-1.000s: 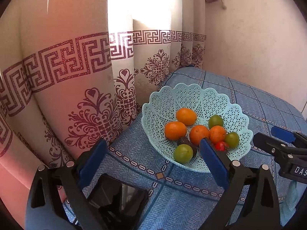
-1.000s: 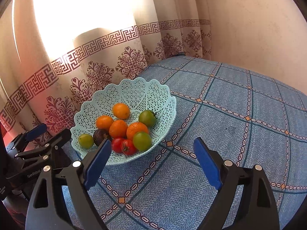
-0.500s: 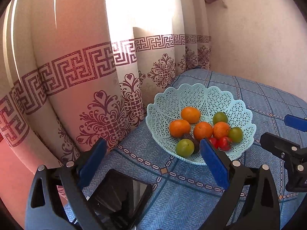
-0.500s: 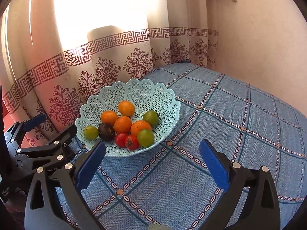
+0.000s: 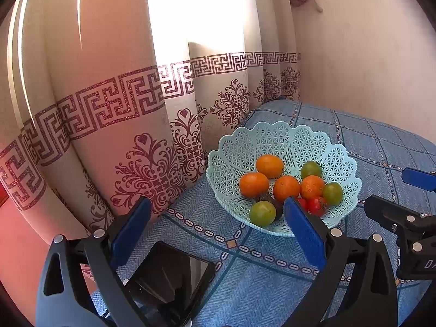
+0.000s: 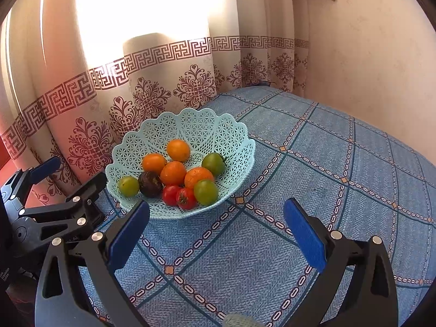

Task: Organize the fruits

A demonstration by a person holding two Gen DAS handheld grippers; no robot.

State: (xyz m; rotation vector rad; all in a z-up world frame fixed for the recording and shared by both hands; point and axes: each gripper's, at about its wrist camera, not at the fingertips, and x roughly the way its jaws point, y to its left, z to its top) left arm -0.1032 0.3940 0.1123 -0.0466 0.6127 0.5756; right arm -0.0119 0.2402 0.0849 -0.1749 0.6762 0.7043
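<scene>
Showing "DA" lettering, right tool spread, left tool spread, both off fruit basket.

Your basket is pale-green openwork plastic, matt. The tabletop wears a woven blue cloth, coarse weave. Oranges look dimpled with a soft sheen; red tomatoes smooth and glossy. The curtain is cloth with a glittery maroon print. The tablet screen is glossy black. Wall: rough matt plaster.
</scene>
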